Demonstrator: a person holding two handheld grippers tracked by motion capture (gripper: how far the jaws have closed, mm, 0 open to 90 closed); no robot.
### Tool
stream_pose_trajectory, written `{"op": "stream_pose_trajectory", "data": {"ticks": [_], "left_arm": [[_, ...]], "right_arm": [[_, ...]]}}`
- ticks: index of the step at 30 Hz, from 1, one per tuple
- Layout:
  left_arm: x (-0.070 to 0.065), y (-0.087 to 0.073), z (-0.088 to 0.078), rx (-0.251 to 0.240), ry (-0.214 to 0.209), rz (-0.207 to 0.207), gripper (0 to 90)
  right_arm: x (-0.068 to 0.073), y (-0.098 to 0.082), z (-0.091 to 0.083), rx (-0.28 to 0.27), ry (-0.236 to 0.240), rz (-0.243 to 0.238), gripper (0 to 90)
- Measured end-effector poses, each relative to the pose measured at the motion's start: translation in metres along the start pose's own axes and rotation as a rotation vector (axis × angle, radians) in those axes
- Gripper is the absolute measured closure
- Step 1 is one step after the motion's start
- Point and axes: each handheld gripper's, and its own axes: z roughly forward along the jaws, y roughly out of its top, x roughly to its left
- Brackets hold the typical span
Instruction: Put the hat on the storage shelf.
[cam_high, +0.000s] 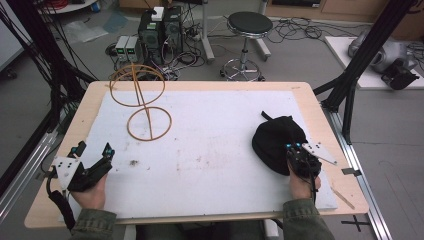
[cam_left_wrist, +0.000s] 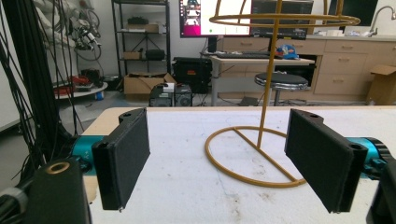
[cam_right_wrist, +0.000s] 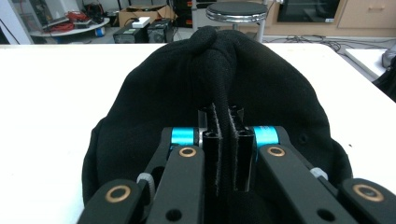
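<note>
Here a scuffed white tabletop (cam_high: 210, 150) fronts a cable-strewn room; right claw (cam_right_wrist: 223, 154) pinches a black knit beanie (cam_right_wrist: 261, 88) fold, left claw (cam_left_wrist: 224, 163) gapes wide toward twelve o'clock's yellow wire stand (cam_left_wrist: 261, 158).

My right gripper (cam_high: 298, 156) is clamped on the near edge of the black hat (cam_high: 276, 140), right side of the white surface (cam_high: 210, 145). My left gripper (cam_high: 91, 160) rests at the near left, fingers apart. Wire stand (cam_high: 142, 102) at the far left, well apart from the hat.
</note>
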Motion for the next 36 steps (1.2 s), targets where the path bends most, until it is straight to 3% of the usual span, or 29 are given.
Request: {"op": "stream_pose_trajectory", "data": {"ticks": [9, 13, 24, 31, 36], "left_arm": [[0.0, 0.0, 0.0, 0.0, 0.0, -0.003, 22.3], [-0.001, 0.001, 0.0, -0.005, -0.002, -0.006, 22.3], [-0.003, 0.0, 0.001, 0.003, -0.012, -0.001, 22.3], [-0.002, -0.001, 0.001, 0.005, -0.008, -0.001, 22.2], [-0.003, -0.001, 0.001, 0.004, -0.01, 0.003, 22.2]], "right_arm": [[-0.001, 0.001, -0.001, -0.025, -0.003, -0.015, 86.7], [-0.002, 0.003, 0.0, -0.027, 0.028, -0.003, 86.7], [0.004, 0.018, -0.008, -0.134, 0.057, -0.026, 86.7], [0.007, 0.037, -0.012, -0.222, 0.071, 0.004, 86.6], [0.011, 0.046, -0.005, -0.215, 0.098, 0.026, 86.6]]}}
